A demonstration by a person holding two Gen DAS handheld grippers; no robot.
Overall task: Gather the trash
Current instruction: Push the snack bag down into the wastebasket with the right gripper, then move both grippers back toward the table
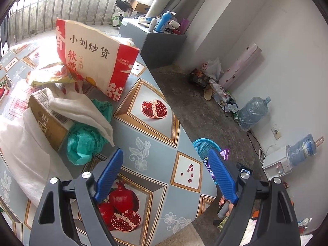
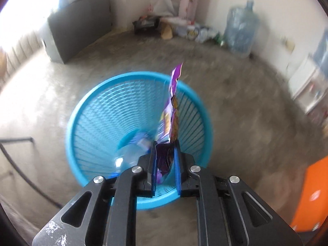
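Note:
My right gripper (image 2: 165, 146) is shut on a purple snack wrapper (image 2: 171, 110) and holds it over the blue mesh bin (image 2: 96, 110), which has a clear bottle (image 2: 131, 153) at the bottom. My left gripper (image 1: 166, 155) is open and empty above the table (image 1: 155, 135). Left of it lies a trash pile: a crumpled green bag (image 1: 84, 145), a brown carton (image 1: 48, 121), white cloth (image 1: 82, 106), a yellow wrapper (image 1: 53, 74) and a red-and-cream paper bag (image 1: 96, 61). The bin (image 1: 202, 146) and purple wrapper (image 1: 224, 153) show beyond the table edge in the left wrist view.
A grey cabinet (image 1: 160, 43) with bottles stands beyond the table. Water jugs (image 1: 253, 112) and floor clutter (image 1: 211, 82) line the far wall. A water dispenser (image 1: 276, 164) sits at the right. An orange object (image 2: 309, 196) is near the bin.

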